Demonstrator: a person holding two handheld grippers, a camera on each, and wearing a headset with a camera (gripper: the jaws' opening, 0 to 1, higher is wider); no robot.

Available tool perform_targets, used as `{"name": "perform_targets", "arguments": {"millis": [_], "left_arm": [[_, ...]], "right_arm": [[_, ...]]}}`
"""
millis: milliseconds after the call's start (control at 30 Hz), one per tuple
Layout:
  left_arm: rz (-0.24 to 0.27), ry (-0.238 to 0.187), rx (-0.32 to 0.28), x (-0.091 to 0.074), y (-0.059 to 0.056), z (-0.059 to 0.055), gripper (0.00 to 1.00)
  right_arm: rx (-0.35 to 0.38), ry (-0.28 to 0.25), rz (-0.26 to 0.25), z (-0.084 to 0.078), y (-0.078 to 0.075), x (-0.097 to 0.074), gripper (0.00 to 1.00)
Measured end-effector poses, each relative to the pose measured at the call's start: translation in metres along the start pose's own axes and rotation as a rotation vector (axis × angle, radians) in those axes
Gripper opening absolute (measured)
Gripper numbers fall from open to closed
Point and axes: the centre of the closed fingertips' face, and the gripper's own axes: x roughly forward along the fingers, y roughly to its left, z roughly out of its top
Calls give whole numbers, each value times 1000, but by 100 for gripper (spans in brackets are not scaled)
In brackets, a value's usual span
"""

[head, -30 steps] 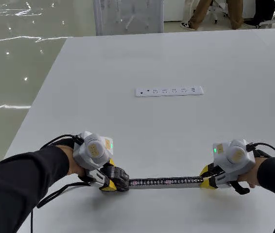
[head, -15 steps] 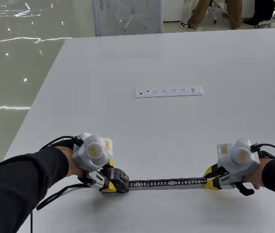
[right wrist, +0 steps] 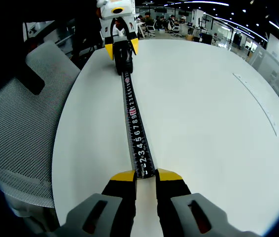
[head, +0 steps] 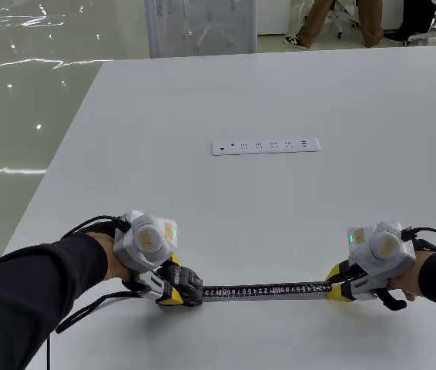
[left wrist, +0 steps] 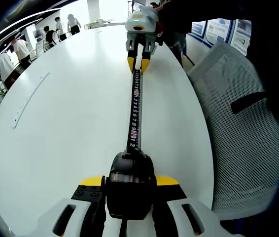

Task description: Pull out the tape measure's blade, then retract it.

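Tape measure (head: 181,284) lying on a white table (head: 280,85), on the near side of a white power strip (head: 266,145) and well apart from it. Its black body sits off past the strip's left end. It is clamped between the yellow-tipped jaws of the left gripper (head: 170,293), which close on its two sides. The blade (head: 268,290) is drawn out flat on the table, roughly parallel to the strip, dark with pale numbers. Its free end lies off past the strip's right end, where the right gripper (head: 333,290) pinches it, jaws pressed nearly together.

In the left gripper view the body (left wrist: 131,185) sits between the jaws and the blade (left wrist: 136,106) runs straight away to the right gripper (left wrist: 138,63). In the right gripper view the lowest numbers of the blade (right wrist: 134,126) sit just at the jaw tips, and the left gripper (right wrist: 121,49) holds the body at the far end. A mesh chair (left wrist: 248,128) stands at the table edge, on the side away from the strip. A person's dark sleeve (head: 33,293) leads to the left gripper.
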Motion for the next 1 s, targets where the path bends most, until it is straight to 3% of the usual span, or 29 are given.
{"name": "perform_targets", "arguments": {"millis": [300, 800, 967, 1000], "left_arm": [[9, -1, 4, 0, 1, 0, 33], [37, -24, 17, 0, 3, 1, 34], [38, -39, -67, -4, 6, -1, 36], [51, -45, -108, -5, 9, -4, 38]], "right_arm": [[7, -1, -1, 1, 1, 0, 11], [16, 46, 8, 2, 0, 1, 13], [43, 56, -9, 3, 1, 2, 14], [61, 59, -20, 3, 0, 1, 16]]}}
